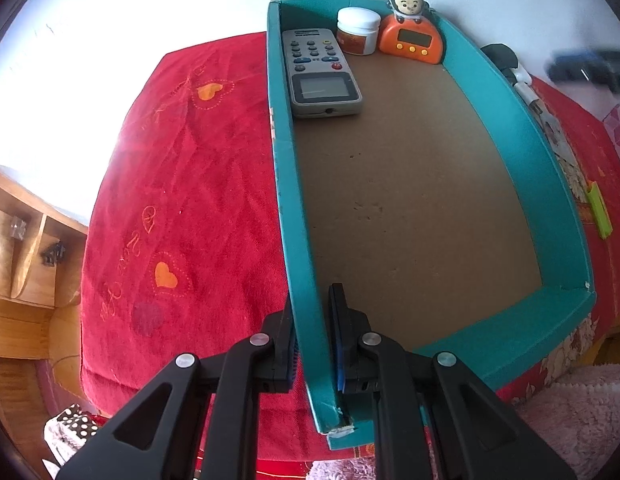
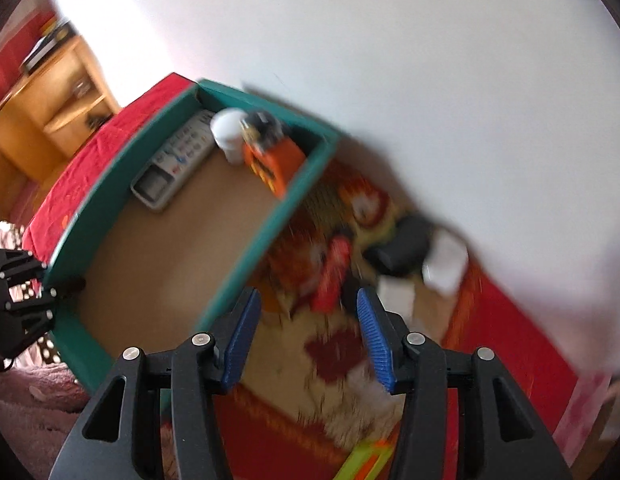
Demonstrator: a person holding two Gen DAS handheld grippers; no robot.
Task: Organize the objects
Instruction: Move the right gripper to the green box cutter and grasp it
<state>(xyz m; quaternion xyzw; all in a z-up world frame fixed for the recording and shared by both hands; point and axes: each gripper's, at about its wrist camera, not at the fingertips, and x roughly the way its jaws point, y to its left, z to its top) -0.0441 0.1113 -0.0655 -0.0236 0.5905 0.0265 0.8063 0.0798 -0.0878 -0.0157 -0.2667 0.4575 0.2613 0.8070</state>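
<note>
Box [image 1: 542, 184], teal walls, on the red surface [image 1: 190, 184]. Remote [image 1: 322, 72], jar [image 1: 358, 31], orange clock [image 1: 413, 38] line its far wall; remaining floor bare. My left hand-held gripper [image 1: 312, 344] grasping the near-left wall. My right hand-held gripper [image 2: 306, 344] released, nothing between, outside the right wall.

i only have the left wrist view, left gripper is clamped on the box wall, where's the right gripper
Observer: The right gripper is outside the teal box, over the patterned cloth, jaws open and empty.
Operator: anything out there to grab
Observer: A red object lies just ahead of its fingertips; too blurred to identify.
Operator: anything else
Observer: A dark item and white pieces lie farther on.
</note>
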